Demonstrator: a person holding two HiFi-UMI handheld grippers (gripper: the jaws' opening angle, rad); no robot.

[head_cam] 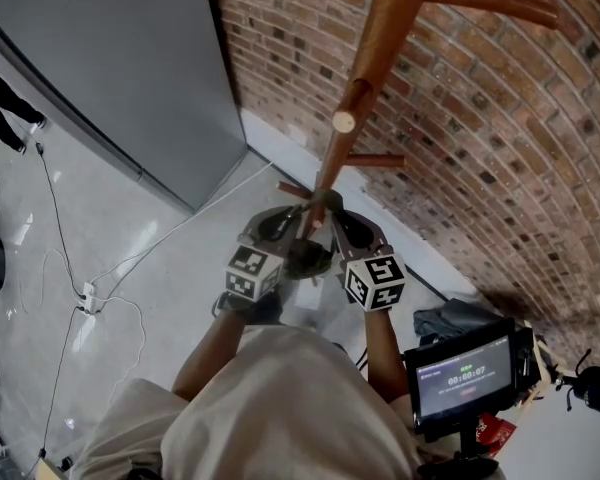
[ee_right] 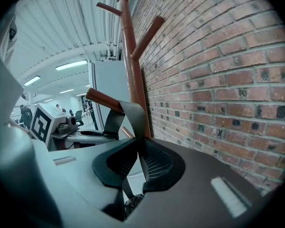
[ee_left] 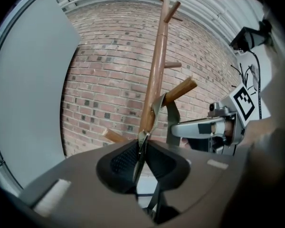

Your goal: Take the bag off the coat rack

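A wooden coat rack (head_cam: 365, 78) stands against the brick wall. A grey bag strap (ee_right: 133, 112) loops over a lower peg (ee_right: 103, 100), also seen as the peg (ee_left: 179, 91) in the left gripper view. My left gripper (ee_left: 141, 148) is shut on the strap (ee_left: 157, 109) at its metal clip. My right gripper (ee_right: 138, 148) is shut on the strap's other run. In the head view both grippers, left (head_cam: 280, 224) and right (head_cam: 346, 224), flank the pole. The dark bag (head_cam: 308, 260) hangs between them, mostly hidden.
A brick wall (head_cam: 500, 118) runs close behind the rack. A tall grey panel (head_cam: 110, 68) stands at the left. Cables and a power strip (head_cam: 90, 298) lie on the pale floor. A small screen on a stand (head_cam: 467, 373) is at the lower right, beside dark cloth (head_cam: 450, 318).
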